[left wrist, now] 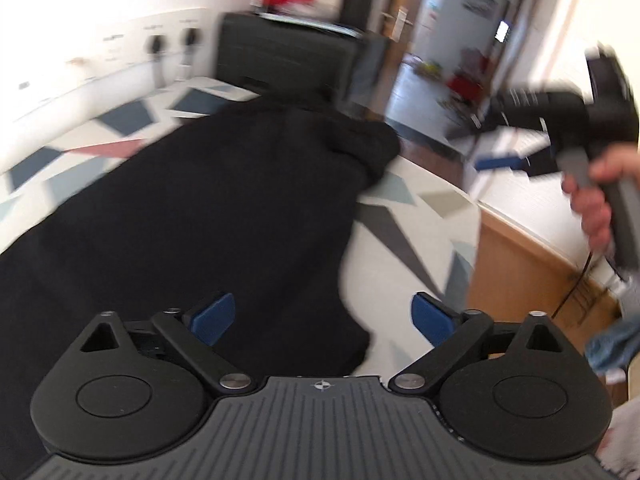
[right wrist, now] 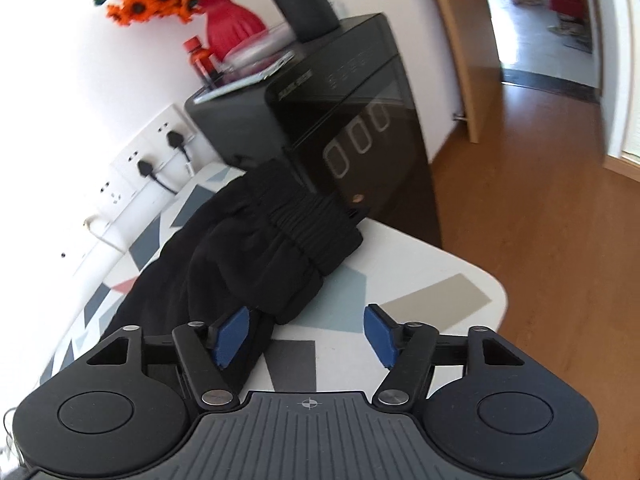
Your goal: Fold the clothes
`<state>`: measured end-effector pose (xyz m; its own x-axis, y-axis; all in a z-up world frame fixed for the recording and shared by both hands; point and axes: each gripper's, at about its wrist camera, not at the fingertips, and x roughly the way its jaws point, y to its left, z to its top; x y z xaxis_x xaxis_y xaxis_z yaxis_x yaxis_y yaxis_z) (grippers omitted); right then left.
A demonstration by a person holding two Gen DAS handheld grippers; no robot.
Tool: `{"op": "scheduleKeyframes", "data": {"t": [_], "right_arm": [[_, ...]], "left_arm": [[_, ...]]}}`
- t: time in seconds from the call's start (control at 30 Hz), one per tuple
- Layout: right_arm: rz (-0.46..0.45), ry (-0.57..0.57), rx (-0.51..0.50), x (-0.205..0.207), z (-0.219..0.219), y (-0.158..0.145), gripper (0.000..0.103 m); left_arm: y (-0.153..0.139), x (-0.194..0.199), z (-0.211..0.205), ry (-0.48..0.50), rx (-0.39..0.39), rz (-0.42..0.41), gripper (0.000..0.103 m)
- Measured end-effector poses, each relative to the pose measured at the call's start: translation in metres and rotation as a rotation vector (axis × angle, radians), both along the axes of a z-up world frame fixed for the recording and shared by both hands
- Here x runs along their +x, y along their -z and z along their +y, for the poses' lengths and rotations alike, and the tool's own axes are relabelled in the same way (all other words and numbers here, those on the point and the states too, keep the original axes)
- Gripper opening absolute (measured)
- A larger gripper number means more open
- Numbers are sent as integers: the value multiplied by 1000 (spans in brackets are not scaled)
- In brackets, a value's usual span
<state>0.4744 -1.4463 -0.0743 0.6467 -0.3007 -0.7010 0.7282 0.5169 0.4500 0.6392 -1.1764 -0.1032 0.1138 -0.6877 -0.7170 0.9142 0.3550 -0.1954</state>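
A black garment [left wrist: 192,216] lies stretched along a table with a geometric patterned top [left wrist: 400,216]. In the right wrist view its elastic waistband end [right wrist: 316,224] is bunched near the table's far corner. My left gripper [left wrist: 323,318] is open and empty, hovering over the garment's near edge. My right gripper [right wrist: 306,338] is open and empty, its left pad beside the garment's lower fold. The right gripper also shows in the left wrist view [left wrist: 504,162], held in a hand at the right, blurred.
A black cabinet [right wrist: 360,120] stands at the table's far end, with a red vase of orange flowers [right wrist: 228,28] and bottles on top. Wall sockets with plugs [right wrist: 160,152] line the left wall. Wooden floor [right wrist: 520,200] and an open doorway lie right.
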Motion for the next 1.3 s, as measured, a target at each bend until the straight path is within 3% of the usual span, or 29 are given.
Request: {"op": "scheduleKeyframes", "data": {"t": [0.17, 0.33, 0.43, 0.5, 0.6, 0.67, 0.7, 0.77, 0.87, 0.97, 1.07, 1.2, 1.3], "right_arm": [[-21, -14, 9, 3, -14, -5, 64], [-110, 1, 179, 11, -63, 32, 64], [-96, 3, 256, 28, -95, 59, 64], [-77, -15, 272, 42, -111, 71, 64], [-48, -42, 295, 64, -135, 88, 64], [-11, -108, 233, 78, -134, 87, 79], [8, -142, 198, 85, -134, 86, 77], [47, -211, 129, 99, -132, 83, 25], [-14, -167, 61, 89, -158, 70, 18], [-7, -177, 141, 86, -189, 82, 18], [8, -249, 87, 89, -188, 86, 19], [-51, -201, 131, 87, -202, 88, 19], [-97, -167, 83, 83, -210, 77, 18]], "left_arm": [[21, -27, -35, -2, 45, -12, 81], [36, -31, -56, -76, 145, -54, 53], [36, -34, -62, -156, 174, -72, 27], [37, -35, -63, -206, 193, -81, 20], [36, -37, -65, -262, 208, -73, 18], [35, -42, -68, -278, 235, -98, 17], [36, -43, -72, -277, 251, -118, 17], [37, -48, -76, -262, 282, -155, 17], [36, -44, -75, -277, 277, -121, 16], [36, -39, -73, -308, 251, -64, 16], [35, -39, -74, -302, 258, -66, 16], [35, -38, -74, -282, 259, -57, 17], [35, -37, -75, -294, 257, -43, 17]]}}
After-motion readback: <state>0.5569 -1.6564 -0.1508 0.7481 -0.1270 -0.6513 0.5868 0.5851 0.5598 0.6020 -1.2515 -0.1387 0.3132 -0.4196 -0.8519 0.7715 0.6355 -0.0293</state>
